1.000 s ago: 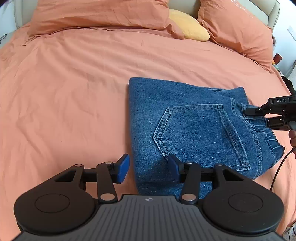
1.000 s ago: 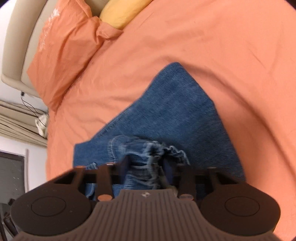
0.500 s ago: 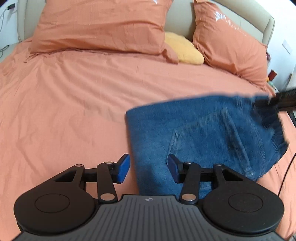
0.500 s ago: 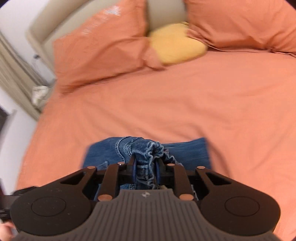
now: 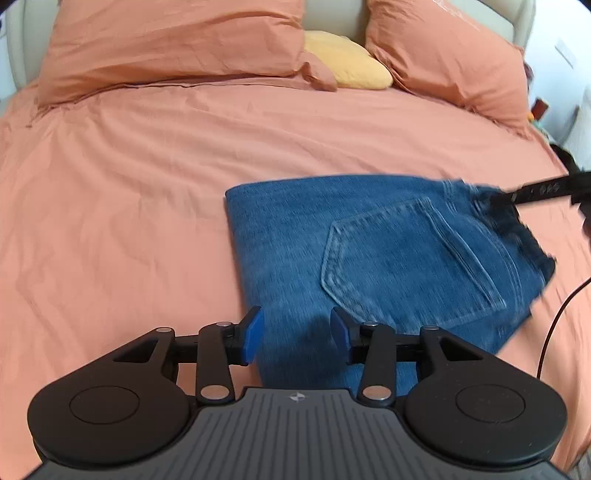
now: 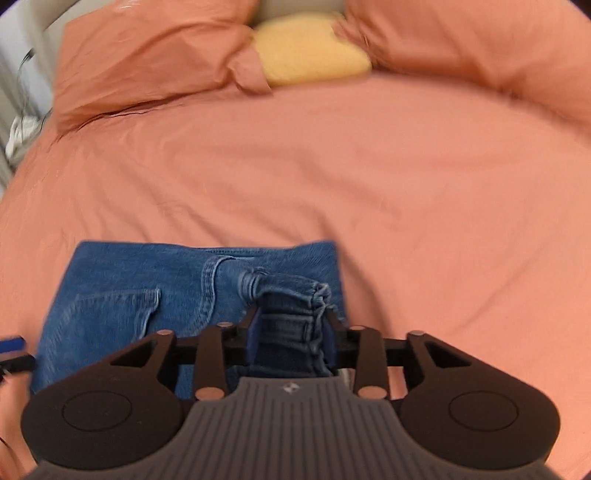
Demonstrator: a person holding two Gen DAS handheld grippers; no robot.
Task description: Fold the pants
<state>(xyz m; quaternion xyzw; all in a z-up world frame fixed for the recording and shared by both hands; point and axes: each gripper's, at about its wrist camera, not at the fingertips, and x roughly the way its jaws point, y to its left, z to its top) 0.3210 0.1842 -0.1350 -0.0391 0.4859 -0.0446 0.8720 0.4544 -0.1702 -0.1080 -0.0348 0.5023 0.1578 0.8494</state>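
Both right fingers (image 6: pixel 255 332) around jeans waistband (image 6: pixel 295 295)

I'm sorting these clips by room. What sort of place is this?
Most likely a bedroom: the jeans lie on a bed's orange sheet, with orange pillows and a yellow cushion against a beige headboard.

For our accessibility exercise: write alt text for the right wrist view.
The right gripper is shut on the bunched waistband of folded blue jeans lying on an orange bed sheet, with orange pillows and a yellow cushion behind.
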